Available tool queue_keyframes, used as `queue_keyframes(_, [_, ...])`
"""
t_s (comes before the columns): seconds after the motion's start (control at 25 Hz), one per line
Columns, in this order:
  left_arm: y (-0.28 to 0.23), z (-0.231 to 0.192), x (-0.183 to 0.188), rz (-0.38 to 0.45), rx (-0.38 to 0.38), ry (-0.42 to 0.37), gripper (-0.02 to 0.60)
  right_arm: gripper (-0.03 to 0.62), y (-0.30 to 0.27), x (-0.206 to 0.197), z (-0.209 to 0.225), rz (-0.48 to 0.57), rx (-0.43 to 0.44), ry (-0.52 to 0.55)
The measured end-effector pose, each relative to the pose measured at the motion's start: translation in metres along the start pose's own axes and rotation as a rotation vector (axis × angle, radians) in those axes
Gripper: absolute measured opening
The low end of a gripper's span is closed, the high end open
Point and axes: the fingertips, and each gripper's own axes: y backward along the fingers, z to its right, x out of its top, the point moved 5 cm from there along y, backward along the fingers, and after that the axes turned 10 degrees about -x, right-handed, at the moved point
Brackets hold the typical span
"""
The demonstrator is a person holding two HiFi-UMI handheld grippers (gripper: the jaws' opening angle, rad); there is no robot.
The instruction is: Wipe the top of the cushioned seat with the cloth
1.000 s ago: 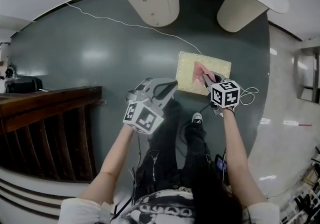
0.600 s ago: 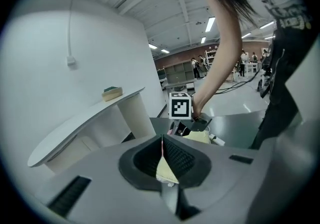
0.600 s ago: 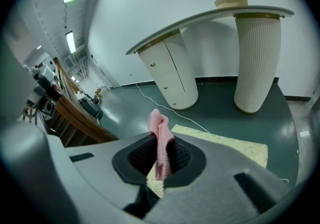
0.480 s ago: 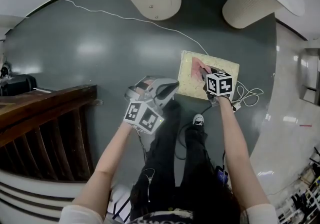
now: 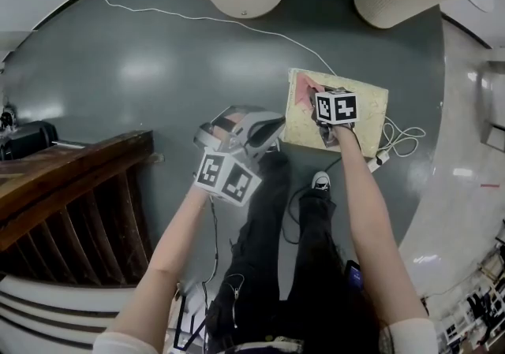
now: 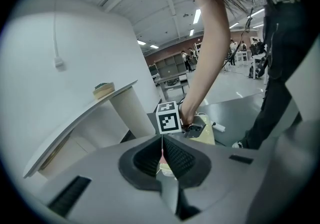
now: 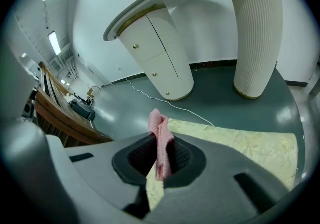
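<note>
Fingers [image 7: 141, 156] of the right gripper [image 7: 161, 157] are clamped on the pink cloth [image 7: 159, 133], which runs up between the pads and pokes out above them. In the head view this gripper has advanced over the last second. Its marker cube was above the near right edge of the cushioned seat [image 5: 367, 114] and now sits over the middle. The cloth has gone from the seat's centre to its far left corner, close to the edge beside the grey floor [image 5: 142, 76]. The right gripper view agrees, showing the cloth at the left end of the pale patterned top, with the rest of the seat stretching away to the right. Whether the cloth presses on the fabric cannot be told.

The left gripper [image 6: 162, 155] has its jaws together on nothing. It has stayed off the seat, hanging over the floor to the seat's left, just beside the person's legs.

Judging by this, one forward stroke is about spent at the corner. The right part of the top probably still needs passes.
</note>
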Motion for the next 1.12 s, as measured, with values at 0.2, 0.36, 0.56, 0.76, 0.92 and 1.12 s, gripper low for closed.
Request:
queue_keyframes(0.2, [-0.001, 0.006, -0.006, -0.012, -0.024, -0.006, 0.008, 0.015, -0.01, -0.003, 0.003, -0.019, -0.026, 0.018])
queue_keyframes(0.36, [-0.005, 0.009, -0.005, -0.009, -0.038, 0.006, 0.008, 0.015, -0.004, -0.009, 0.024, -0.025, -0.066, 0.026])
queue_keyframes(0.56, [-0.018, 0.016, 0.004, 0.002, -0.062, 0.009, 0.008, 0.015, 0.015, -0.023, 0.073, -0.03, -0.143, 0.005])
queue_keyframes(0.76, [-0.036, 0.026, 0.02, 0.014, -0.095, -0.005, 0.008, 0.015, 0.042, -0.037, 0.126, -0.016, -0.213, -0.048])
queue_keyframes(0.92, [-0.053, 0.035, 0.032, 0.029, -0.123, -0.031, 0.008, 0.015, 0.066, -0.051, 0.167, -0.017, -0.267, -0.091])
queue_keyframes(1.12, [-0.07, 0.037, 0.052, 0.028, -0.175, -0.047, 0.008, 0.015, 0.093, -0.067, 0.211, -0.022, -0.329, -0.134])
